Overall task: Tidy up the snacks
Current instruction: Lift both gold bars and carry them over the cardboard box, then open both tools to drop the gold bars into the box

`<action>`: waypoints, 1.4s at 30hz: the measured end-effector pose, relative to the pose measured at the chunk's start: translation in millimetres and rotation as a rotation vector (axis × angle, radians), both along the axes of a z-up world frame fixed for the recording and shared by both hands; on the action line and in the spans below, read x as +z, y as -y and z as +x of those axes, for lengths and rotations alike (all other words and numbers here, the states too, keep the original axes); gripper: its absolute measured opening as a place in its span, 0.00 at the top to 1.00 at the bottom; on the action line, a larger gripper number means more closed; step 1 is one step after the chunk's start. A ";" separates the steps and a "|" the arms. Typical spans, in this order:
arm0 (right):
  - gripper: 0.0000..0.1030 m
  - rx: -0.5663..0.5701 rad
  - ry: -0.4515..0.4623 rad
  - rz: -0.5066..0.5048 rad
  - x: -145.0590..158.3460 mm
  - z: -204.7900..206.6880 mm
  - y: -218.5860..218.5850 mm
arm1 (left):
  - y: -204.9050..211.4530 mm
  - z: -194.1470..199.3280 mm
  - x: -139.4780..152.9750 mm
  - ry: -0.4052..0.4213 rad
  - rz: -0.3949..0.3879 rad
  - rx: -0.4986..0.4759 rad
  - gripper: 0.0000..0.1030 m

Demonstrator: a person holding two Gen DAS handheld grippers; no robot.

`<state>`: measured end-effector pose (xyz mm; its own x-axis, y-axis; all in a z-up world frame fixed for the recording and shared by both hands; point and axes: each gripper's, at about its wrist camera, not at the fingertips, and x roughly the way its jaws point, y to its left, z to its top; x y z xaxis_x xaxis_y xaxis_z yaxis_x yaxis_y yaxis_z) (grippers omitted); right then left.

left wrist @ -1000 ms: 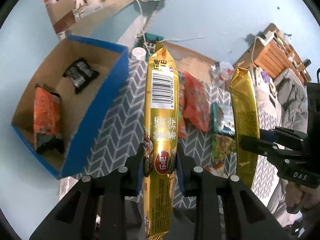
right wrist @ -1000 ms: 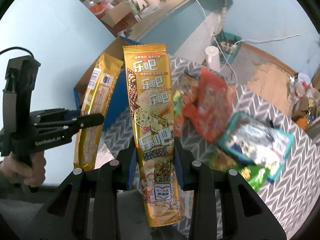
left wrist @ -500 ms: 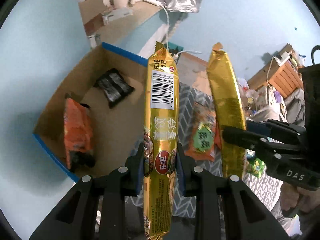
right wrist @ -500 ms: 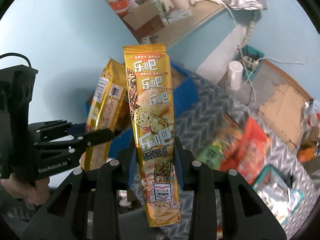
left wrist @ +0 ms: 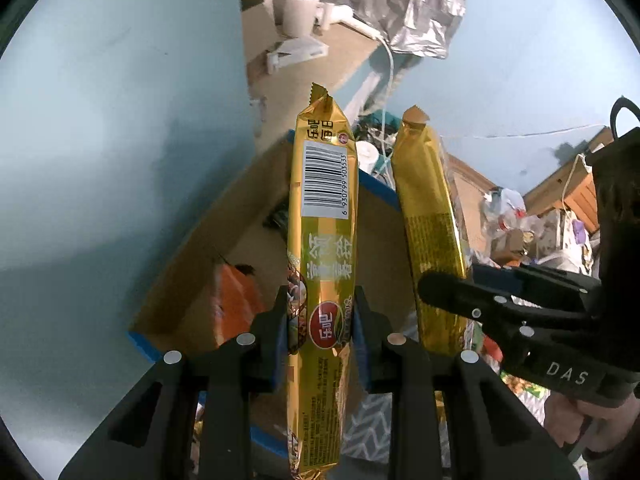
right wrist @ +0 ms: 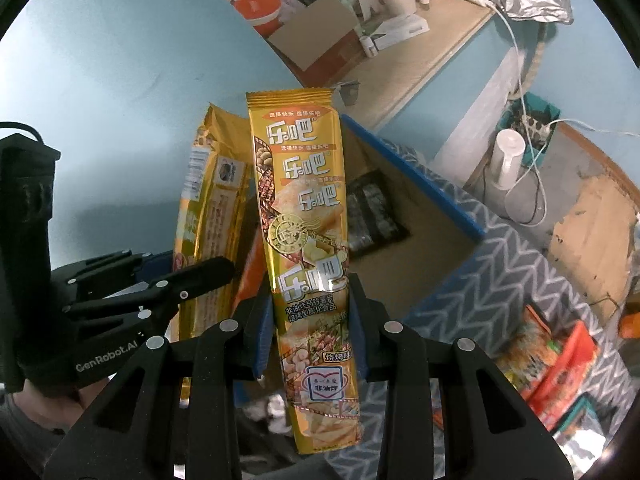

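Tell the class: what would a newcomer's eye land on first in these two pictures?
Two long gold snack packs, one clamped upright in the left gripper, one in the right gripper. Behind them sits a blue-edged cardboard box holding a black packet and an orange packet.

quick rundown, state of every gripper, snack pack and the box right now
left gripper: shut on a gold snack pack, barcode side to the camera
right gripper: shut on a second gold snack pack, printed front to the camera
both gold packs: held in the air over the box, sealed
cardboard box: open-topped, holds a black packet and an orange packet
loose snack bags: lying on the patterned cloth outside the box
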<state>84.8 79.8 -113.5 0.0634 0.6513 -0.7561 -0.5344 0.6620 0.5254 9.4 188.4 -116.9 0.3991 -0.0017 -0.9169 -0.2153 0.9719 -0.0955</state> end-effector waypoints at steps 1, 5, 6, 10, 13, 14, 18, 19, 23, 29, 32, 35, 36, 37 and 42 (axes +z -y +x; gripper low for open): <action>0.68 -0.002 -0.003 0.006 -1.1 2.6 -5.2 | -5.1 3.4 -1.6 -0.001 0.003 0.001 0.73; 0.68 -0.002 -0.022 -0.002 -7.7 14.5 -28.5 | -21.7 16.4 -12.7 -0.013 0.018 0.002 0.73; 0.68 0.000 -0.024 -0.007 -9.0 16.5 -33.2 | -24.8 19.4 -16.1 -0.020 0.019 0.002 0.73; 0.68 0.001 -0.038 -0.036 -17.0 26.7 -50.4 | -32.4 28.0 -28.5 -0.042 0.026 0.002 0.73; 0.68 -0.010 -0.060 -0.049 -22.7 33.2 -57.2 | -38.5 32.3 -39.4 -0.070 0.017 0.010 0.73; 0.68 -0.015 -0.069 -0.055 -25.0 35.3 -59.2 | -39.9 32.7 -43.0 -0.080 0.012 0.014 0.73; 0.61 -0.032 -0.088 -0.100 -30.2 39.0 -62.8 | -42.6 36.6 -48.4 -0.101 0.008 0.024 0.69; 0.61 -0.037 -0.080 -0.107 -28.7 38.3 -61.9 | -41.7 36.4 -48.2 -0.105 0.015 0.024 0.66; 0.46 -0.054 -0.049 -0.108 -19.3 33.6 -54.4 | -35.9 34.5 -47.2 -0.118 0.036 0.002 0.57; 0.46 -0.085 -0.036 -0.117 -9.4 27.7 -32.2 | -32.4 26.3 -40.1 -0.118 0.035 0.012 0.51; 0.46 -0.094 -0.027 -0.121 -5.9 23.8 -15.5 | -24.0 20.3 -30.5 -0.092 0.023 0.012 0.42; 0.46 -0.099 -0.028 -0.127 -4.7 18.0 3.5 | -11.3 18.6 -23.0 -0.079 0.011 -0.007 0.40; 0.46 -0.102 -0.025 -0.133 -5.0 15.8 10.2 | -5.7 18.4 -20.4 -0.076 0.008 -0.017 0.40; 0.46 -0.104 -0.024 -0.139 -5.2 13.5 16.7 | -0.3 18.2 -18.7 -0.075 0.005 -0.026 0.40; 0.46 -0.139 -0.038 -0.155 -7.3 0.8 59.9 | 31.7 17.2 -13.0 -0.074 -0.015 -0.096 0.40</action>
<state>85.6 19.9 -120.8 0.1144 0.5139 -0.8502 -0.4143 0.8025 0.4294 26.6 156.7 -129.9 0.3276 -0.0510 -0.9435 -0.1282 0.9869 -0.0978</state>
